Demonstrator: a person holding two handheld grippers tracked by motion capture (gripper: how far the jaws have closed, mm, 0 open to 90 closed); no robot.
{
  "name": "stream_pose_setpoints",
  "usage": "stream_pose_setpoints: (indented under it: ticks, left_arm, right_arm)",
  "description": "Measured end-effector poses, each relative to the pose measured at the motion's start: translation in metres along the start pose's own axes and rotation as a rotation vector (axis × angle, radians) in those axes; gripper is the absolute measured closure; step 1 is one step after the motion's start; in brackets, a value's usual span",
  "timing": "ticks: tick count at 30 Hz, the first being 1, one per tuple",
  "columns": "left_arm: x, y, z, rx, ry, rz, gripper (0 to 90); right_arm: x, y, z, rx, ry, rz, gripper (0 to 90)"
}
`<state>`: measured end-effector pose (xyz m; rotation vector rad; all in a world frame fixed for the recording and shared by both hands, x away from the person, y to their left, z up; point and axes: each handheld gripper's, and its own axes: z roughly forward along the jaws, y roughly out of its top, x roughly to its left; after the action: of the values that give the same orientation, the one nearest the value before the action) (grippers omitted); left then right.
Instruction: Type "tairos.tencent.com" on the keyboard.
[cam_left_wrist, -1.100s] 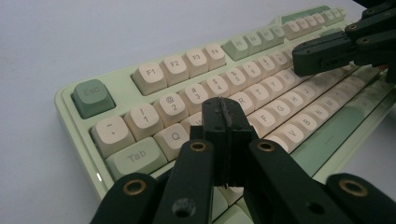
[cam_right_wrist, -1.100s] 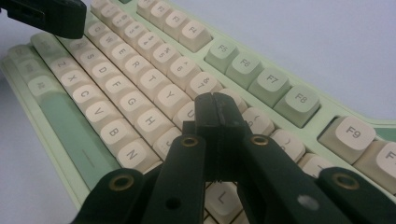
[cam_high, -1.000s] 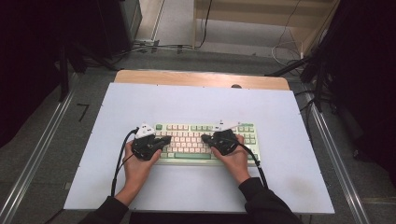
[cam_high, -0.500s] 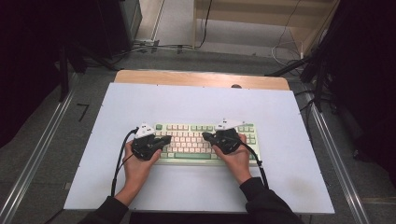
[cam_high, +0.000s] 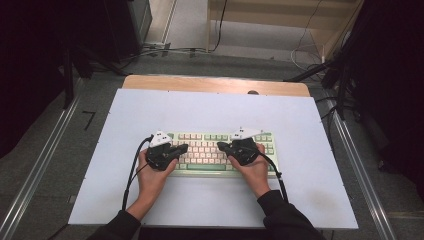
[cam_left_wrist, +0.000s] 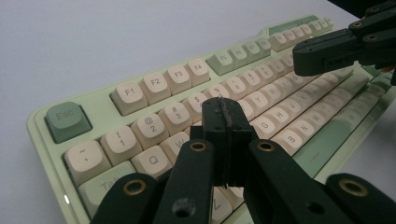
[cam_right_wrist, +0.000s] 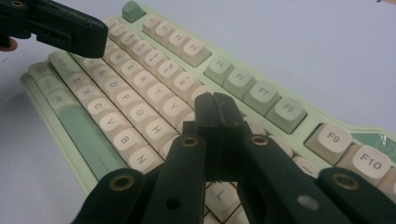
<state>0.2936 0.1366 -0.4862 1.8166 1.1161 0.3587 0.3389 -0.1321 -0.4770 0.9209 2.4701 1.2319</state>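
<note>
Pale green keyboard (cam_high: 222, 152) lying mid-table on the white mat (cam_high: 210, 110), my left gripper (cam_high: 181, 148) over its left keys, my right gripper (cam_high: 222, 146) over its right keys, both jaws pressed together, pinching nothing.

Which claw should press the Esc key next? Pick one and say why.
Left. The left claw is shut and sits over the left half of the keyboard, the half with the green Esc key. The right claw, also shut, is over the right half, so it would probably have to cross over.
</note>
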Motion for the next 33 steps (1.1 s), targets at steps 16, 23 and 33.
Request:
stream_pose_setpoints:
  ticks: [16,23,33]
  left_arm:
    - [-0.007,0.008,0.02,0.012,-0.008,0.013,90.0]
    - [-0.007,0.009,0.025,0.022,-0.003,0.012,90.0]
    - [-0.008,0.009,0.03,0.039,-0.007,0.011,90.0]
  right_arm:
    - [-0.004,-0.001,-0.004,-0.007,-0.004,0.014,87.6]
    - [-0.004,-0.001,-0.003,-0.006,-0.006,0.015,87.6]
    - [-0.006,-0.002,-0.003,-0.003,-0.009,0.017,87.6]
